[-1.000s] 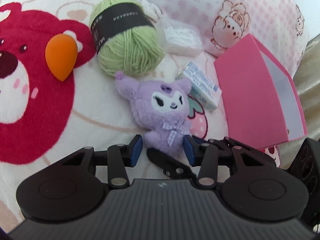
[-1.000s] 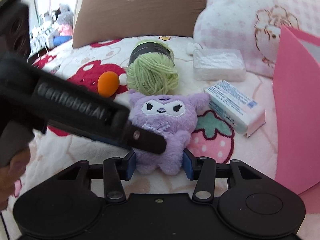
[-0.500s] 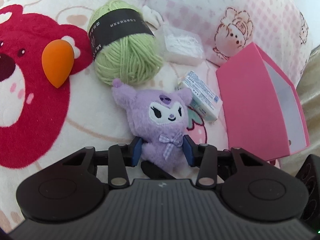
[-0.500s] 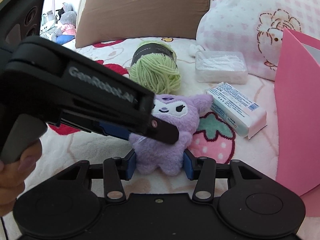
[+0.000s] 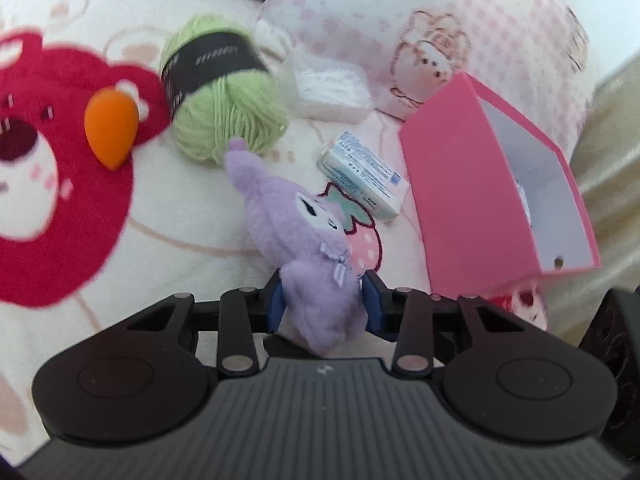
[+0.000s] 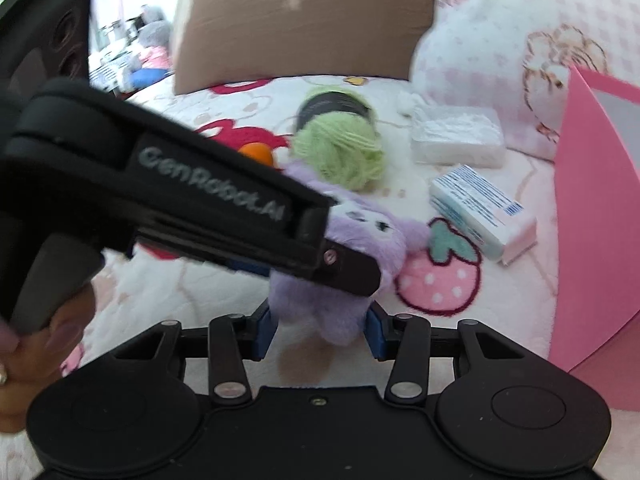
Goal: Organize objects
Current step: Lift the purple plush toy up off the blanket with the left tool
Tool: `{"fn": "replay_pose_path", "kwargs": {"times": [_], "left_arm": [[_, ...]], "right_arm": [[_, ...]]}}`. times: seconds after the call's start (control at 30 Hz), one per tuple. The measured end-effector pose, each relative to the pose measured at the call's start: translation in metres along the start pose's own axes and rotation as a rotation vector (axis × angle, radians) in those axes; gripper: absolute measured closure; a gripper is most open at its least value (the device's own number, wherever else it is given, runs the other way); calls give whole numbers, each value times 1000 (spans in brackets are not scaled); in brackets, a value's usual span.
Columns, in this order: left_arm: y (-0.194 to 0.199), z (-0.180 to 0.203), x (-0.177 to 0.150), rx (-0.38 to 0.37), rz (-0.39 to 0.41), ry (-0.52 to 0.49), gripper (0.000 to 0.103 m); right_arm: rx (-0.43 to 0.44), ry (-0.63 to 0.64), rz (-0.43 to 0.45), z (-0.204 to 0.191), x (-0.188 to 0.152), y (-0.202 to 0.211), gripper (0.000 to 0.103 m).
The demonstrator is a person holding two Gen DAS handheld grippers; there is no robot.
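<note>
A purple plush toy (image 5: 296, 224) hangs tilted above the printed blanket (image 5: 160, 240), its long ear toward the green yarn ball (image 5: 224, 112). My left gripper (image 5: 324, 306) has its blue pads pressed into the toy's lower body, and its jaws are closing further. In the right wrist view my right gripper (image 6: 319, 334) is shut on the bottom of the same plush toy (image 6: 340, 308). The left tool's black housing (image 6: 200, 196) crosses in front and hides the toy's left half. An open pink box (image 5: 480, 200) stands to the right.
An orange sponge (image 5: 110, 132) lies left of the yarn. A blue-and-white packet (image 5: 364, 176) and a clear plastic box (image 5: 328, 88) lie between the yarn and the pink box. A pink checked pillow (image 5: 400, 20) and a brown pillow (image 6: 304, 20) bound the far side. A hand (image 6: 40, 344) holds the left tool.
The left jaws have narrowed onto the plush. The toy has come up off the blanket and tipped sideways, its face now turned away to the right. Both tools rose slightly.
</note>
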State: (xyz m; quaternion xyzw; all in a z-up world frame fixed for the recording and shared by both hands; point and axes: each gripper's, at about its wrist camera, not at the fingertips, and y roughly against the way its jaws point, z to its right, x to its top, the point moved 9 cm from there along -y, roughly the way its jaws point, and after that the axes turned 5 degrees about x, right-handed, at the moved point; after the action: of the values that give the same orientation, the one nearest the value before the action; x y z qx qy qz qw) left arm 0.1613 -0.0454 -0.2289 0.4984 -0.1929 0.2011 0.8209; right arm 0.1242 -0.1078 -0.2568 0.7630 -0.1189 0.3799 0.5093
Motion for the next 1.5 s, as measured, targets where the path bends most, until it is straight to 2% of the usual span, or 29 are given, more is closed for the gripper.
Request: {"fn": "replay_pose_path", "kwargs": {"times": [0.07,0.23,0.3,0.37,0.5,0.6,0.7,0.77,0.8,0.9,0.97,1.0,1.03,1.07,1.2,1.3,1.33,1.4,1.5], "left_arm": [[6,1,-3,26,1,-42,67],[12,-8,-9,11,-43,19,67],[16,-13,-7,26,-26,13,67],[16,-19,-6,27,-21,19,65],[17,-33,-9,20,-52,65,61],[20,-41,-10,36,-60,61,54],[21,-49,-8,81,-52,44,37],[18,-55,-8,146,-59,-6,34],[17,-56,-7,148,-50,-19,34],[14,-60,-3,102,-29,11,36],[12,-59,3,81,-8,9,42],[10,-57,5,68,-10,-1,47],[7,-55,6,43,-32,-9,64],[4,-50,5,3,-64,-10,68],[8,-33,1,-71,-82,-34,71],[-2,-32,-4,-39,-122,-31,71],[-6,-33,-4,-38,-134,-16,70],[-11,-35,-3,-61,-153,44,70],[-11,-33,-3,-54,-154,55,70]], "right_arm": [[-3,34,-13,-9,-2,2,54],[-8,13,-62,-10,-10,-1,50],[-25,0,-52,-6,-8,0,45],[-16,-32,-53,-2,-7,1,33],[40,-130,-55,4,-6,-2,25],[71,-169,-61,3,-5,-6,22],[80,-148,-63,-5,-5,-10,19],[68,-120,-70,-11,-6,-13,14],[56,-105,-70,-13,-6,-17,12],[18,-80,-54,-17,-3,-24,12],[0,-87,-46,-18,0,-26,12],[-10,-94,-42,-17,2,-27,12],[-20,-100,-35,-16,4,-25,12],[-28,-105,-29,-15,5,-25,12],[-78,-108,-12,-5,6,-22,13],[-77,-97,-21,1,4,-26,18],[-97,-92,-31,4,3,-29,24],[-99,-91,-35,6,2,-31,25],[-97,-97,-30,7,2,-29,27]]}}
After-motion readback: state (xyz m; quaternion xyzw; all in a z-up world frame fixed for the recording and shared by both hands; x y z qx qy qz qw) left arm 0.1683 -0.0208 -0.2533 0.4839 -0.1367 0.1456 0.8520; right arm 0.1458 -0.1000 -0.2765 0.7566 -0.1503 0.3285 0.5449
